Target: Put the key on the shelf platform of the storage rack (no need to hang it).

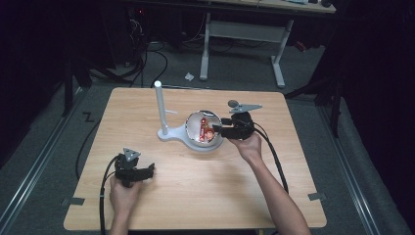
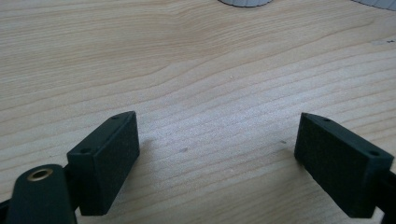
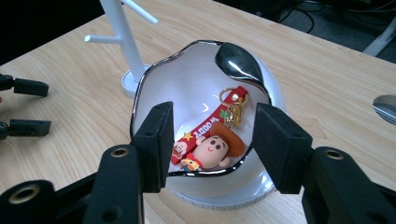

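Right gripper view: keychain in dish, between parted fingers.

The left hand-held gripper is black, with a grey three-cornered plate on top carrying small dark spots at its corners, and a black cable trailing from its rear; seen along its jaws, each ends in a flat rectangular black pad with a fine grainy face and small screw holes in the edge, and a brass-ringed hole sits in the rounded black arm below; the right hand-held gripper matches it in build, black throughout, its grey plate longer and pointed beside a small grey disc; its jaw arms also show brass-ringed holes; both forearms are bare, without sleeves.
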Available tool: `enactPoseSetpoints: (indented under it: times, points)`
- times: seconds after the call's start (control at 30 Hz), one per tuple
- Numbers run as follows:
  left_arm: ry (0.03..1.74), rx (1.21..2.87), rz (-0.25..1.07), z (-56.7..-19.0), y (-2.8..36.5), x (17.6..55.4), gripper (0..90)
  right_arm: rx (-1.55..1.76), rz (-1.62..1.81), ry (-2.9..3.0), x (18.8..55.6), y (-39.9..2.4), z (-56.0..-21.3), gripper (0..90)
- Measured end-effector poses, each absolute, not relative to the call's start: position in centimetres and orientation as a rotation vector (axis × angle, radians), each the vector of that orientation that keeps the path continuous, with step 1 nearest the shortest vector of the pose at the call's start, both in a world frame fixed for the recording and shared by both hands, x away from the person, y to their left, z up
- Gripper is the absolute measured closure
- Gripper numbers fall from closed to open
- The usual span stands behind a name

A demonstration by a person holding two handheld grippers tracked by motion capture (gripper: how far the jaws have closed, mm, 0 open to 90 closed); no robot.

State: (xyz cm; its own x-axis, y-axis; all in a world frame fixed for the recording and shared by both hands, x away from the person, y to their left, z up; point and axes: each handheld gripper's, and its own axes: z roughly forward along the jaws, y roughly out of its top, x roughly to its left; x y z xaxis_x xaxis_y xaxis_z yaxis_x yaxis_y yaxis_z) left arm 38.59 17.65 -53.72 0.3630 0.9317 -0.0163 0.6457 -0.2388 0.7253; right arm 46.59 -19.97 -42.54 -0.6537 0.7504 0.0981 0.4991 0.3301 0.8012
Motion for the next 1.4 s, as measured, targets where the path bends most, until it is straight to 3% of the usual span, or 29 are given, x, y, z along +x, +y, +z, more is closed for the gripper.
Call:
enactPoseSetpoints:
  times: [1.4]
  points:
    - [1.363, 1.979, 0.567, -53.7, 17.6, 38.6, 14.4, 1.189, 1.295, 2.191, 43.0, -25.3, -40.7, 47.8]
